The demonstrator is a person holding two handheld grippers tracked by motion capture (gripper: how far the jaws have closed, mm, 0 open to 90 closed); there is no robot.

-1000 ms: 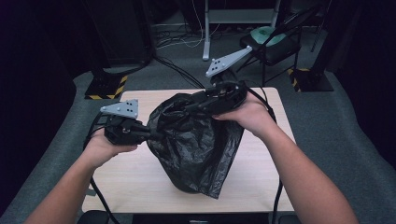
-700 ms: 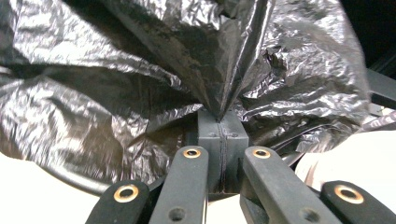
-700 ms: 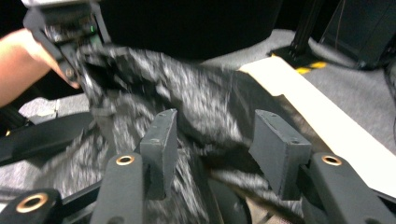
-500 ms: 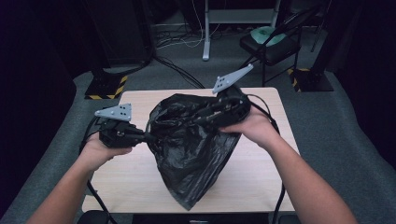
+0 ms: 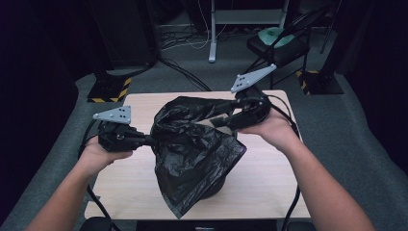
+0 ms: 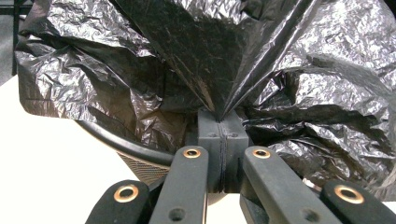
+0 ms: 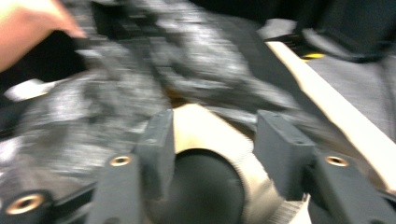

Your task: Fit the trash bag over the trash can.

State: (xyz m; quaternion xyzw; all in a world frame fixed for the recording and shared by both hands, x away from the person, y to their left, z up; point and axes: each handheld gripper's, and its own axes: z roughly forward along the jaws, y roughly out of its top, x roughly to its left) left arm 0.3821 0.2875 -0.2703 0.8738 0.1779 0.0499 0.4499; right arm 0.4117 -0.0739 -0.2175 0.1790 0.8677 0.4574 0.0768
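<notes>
Over the bench (image 5: 269, 192), left hand-held gripper (image 6: 222, 122) pinches bag (image 5: 192, 159); right hand-held gripper (image 7: 214, 140) spread wide, empty. Mid-lining the bin (image 6: 140, 156), I'd say; next: regrip rim.

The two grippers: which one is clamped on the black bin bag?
The left gripper: its jaws are pressed together, pinching a fold of the black bin bag. The right gripper has its jaws spread apart.

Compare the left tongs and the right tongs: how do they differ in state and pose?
The left tongs are shut on the bag, pinching a fold; the right tongs are open, with a gap between the jaws. In the high view, the left tongs sit lower, at the bag's left edge, while the right tongs are raised at its top right. Each is held in one hand.
</notes>
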